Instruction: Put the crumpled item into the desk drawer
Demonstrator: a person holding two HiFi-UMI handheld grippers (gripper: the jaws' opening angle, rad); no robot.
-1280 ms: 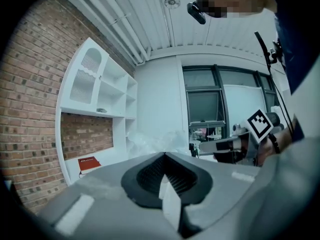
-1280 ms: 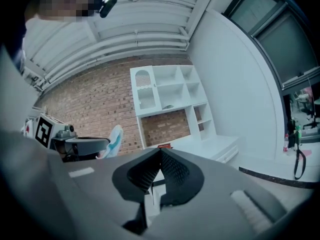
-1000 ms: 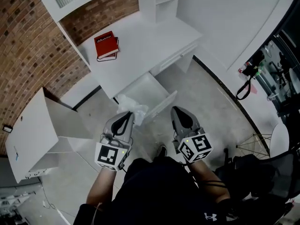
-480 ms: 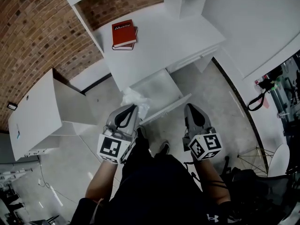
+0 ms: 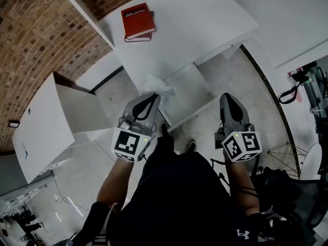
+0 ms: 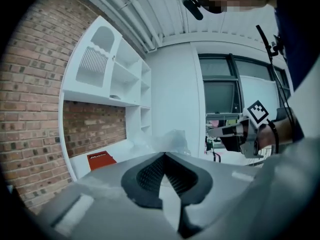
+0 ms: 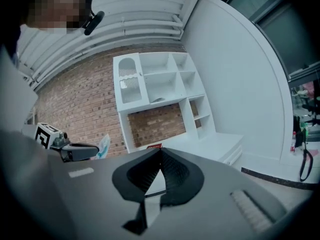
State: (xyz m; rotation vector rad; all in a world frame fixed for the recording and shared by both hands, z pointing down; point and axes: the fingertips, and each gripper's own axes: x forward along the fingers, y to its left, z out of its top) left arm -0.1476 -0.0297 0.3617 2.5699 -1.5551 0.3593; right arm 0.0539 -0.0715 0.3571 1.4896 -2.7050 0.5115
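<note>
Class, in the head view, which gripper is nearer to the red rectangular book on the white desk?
Left. The left gripper, shut on the crumpled white item, sits almost straight below the red rectangular book; the right gripper is farther off, down and rightward.

Overhead plus claw-level views of desk [image 5: 179,35]

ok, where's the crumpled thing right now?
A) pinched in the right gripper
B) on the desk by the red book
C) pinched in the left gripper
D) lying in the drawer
C: the crumpled thing sticks out from the shut tips of the left gripper; the right gripper is shut on nothing.
</note>
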